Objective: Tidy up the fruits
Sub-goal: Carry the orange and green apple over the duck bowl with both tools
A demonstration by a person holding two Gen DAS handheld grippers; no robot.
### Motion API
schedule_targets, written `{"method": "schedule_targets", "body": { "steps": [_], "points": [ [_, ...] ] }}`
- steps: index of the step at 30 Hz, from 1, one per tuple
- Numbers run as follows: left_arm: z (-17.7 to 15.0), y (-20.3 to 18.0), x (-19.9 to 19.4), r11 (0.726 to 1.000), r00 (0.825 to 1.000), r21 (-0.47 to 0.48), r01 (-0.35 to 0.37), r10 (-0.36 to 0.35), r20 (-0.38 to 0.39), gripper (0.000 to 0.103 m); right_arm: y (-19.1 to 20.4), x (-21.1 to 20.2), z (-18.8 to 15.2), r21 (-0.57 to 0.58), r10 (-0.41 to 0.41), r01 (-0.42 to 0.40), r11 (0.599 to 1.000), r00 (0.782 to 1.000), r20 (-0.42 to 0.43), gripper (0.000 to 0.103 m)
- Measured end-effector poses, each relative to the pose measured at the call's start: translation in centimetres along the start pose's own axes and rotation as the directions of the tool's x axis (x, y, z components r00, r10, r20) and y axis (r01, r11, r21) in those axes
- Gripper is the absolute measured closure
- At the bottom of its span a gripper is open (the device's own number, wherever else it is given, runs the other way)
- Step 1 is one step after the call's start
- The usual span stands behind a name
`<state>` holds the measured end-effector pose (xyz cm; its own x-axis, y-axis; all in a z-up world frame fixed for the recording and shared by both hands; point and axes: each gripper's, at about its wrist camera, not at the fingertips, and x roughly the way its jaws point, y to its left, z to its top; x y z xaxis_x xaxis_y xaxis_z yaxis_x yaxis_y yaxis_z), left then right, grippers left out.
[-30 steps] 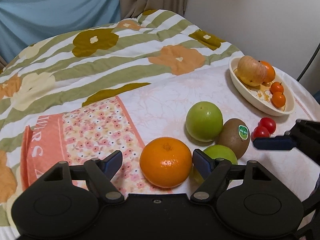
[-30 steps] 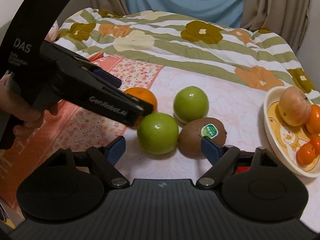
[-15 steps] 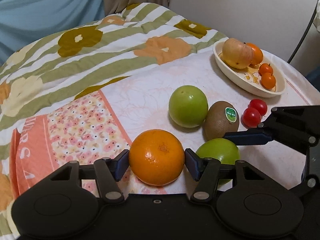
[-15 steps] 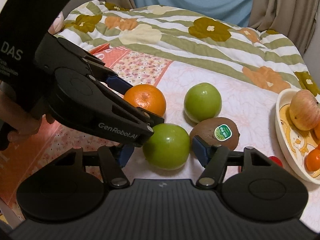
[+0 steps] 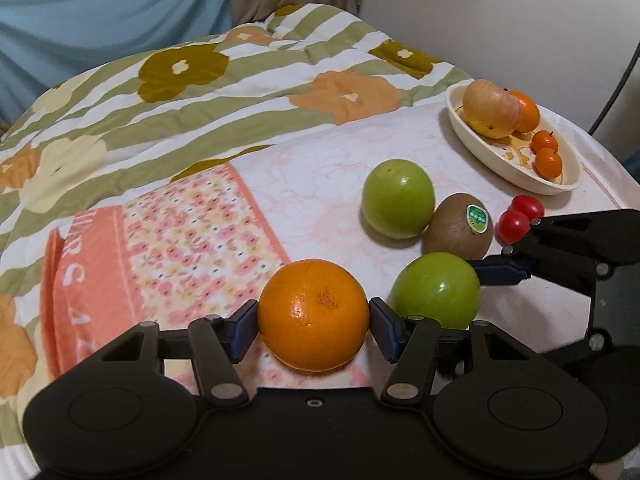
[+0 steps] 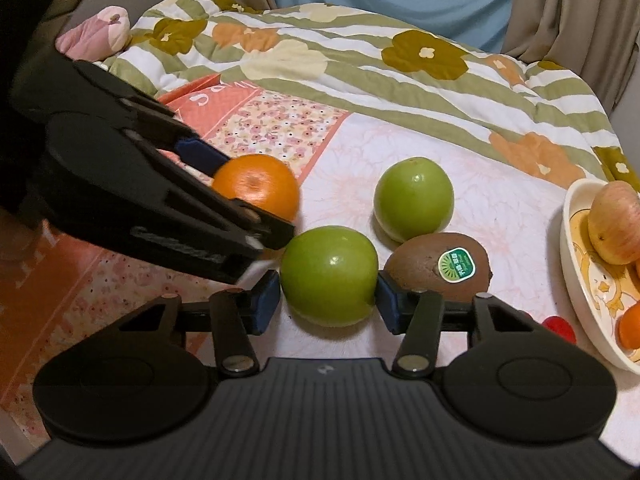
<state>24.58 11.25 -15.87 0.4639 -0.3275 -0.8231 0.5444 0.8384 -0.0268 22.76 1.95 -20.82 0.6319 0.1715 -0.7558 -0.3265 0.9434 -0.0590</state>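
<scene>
The left gripper point(image 5: 313, 316) was clamped on the big orange point(image 5: 313, 315), a blue pad pressed to each flank at the fruit's widest line. That looked like a sensible hold for something round, a squeeze across the middle so it could not roll out. Whether the orange was off the bedspread point(image 5: 200, 216) or resting on it, the views did not settle.

The right gripper point(image 6: 328, 300) matched it: fingers closed against the near green apple point(image 6: 329, 276), again across the widest part. Both claws worked side by side, so close that the left one's body crossed the right camera's view and covered part of the orange there.

Just beyond sat the kiwi point(image 6: 438, 266) with its green sticker, touching or nearly touching the held apple, and the right-hand pad sat tight in the gap between them. Behind it was the second green apple point(image 6: 414, 198), just beside the kiwi. Two cherry tomatoes point(image 5: 520, 216) lay near the bedspread's right edge, partly behind the right gripper in the left view; in the right view only a red sliver showed.

The white dish point(image 5: 464, 128), at the far right edge, already held a reddish apple point(image 5: 492, 108), an orange behind it, and two small orange fruits, so it seemed the likely collecting place. The right camera cut the dish off at the frame's edge.
</scene>
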Motion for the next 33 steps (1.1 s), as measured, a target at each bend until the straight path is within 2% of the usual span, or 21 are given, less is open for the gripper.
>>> {"method": "schedule_targets", "body": {
  "steps": [10,20,33],
  "points": [
    [-1.6,0.6,-1.3,0.997,1.000,-0.065,-0.029,0.029,-0.007,0.040,0.1,-0.2,-0.1,-0.011,-0.006,0.006,1.000,1.000,0.023,0.039],
    [-1.5,-0.2,-3.5,0.994,0.997,-0.089,-0.065,0.069,0.036,0.040,-0.3,-2.8,-0.2,-0.004,0.006,-0.006,1.000,0.998,0.062,0.039],
    [0.0,-4.1,-7.9,0.987,0.988,-0.131,-0.096,0.110,0.107,0.040,-3.8,-9.8,0.1,0.051,0.020,-0.028,0.998,0.990,0.137,0.039]
  ]
}}
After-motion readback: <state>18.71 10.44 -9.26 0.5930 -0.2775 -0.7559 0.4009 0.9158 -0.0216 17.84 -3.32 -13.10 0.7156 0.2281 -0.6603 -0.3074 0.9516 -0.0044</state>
